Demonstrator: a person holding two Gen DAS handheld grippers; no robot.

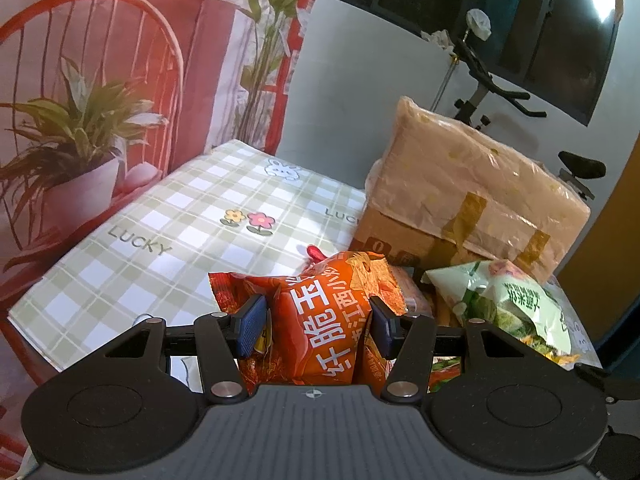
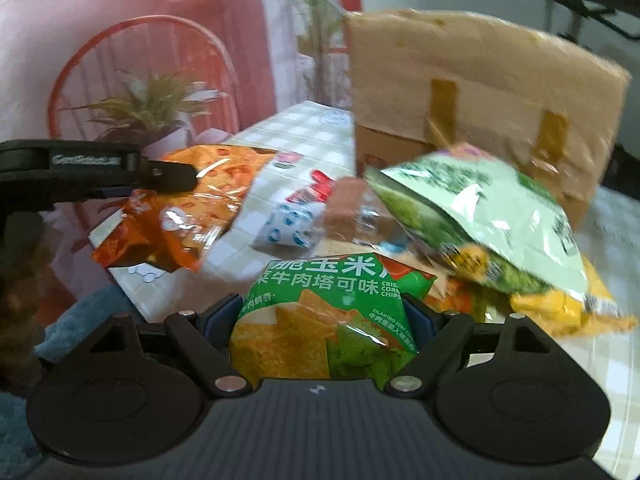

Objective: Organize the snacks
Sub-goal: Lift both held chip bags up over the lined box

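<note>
A: Checked green-and-white cloth covers the tabletop point(image 1: 168, 216), with a printed backdrop of a red chair and potted plant behind its far edge. What has the left gripper point(image 1: 318, 322) got?

B: An orange snack bag point(image 1: 320, 320), standing upright between its blue pads point(image 1: 252, 324), which press on both sides; the jaws are about half apart around it, near the tabletop's front edge.

A: And the right gripper point(image 2: 324, 320)?

B: Its jaws stand wide, closed on a green corn-chip bag point(image 2: 320, 320) that fills the gap.

A: Beyond those?

B: A pale green bag point(image 2: 480, 224) lies tilted on a yellow pack point(image 2: 568, 304) toward the right edge. A small blue-and-white packet point(image 2: 288, 228) lies mid-table. Behind stands a cardboard box point(image 1: 472, 192) wrapped in plastic at the far right corner.
</note>
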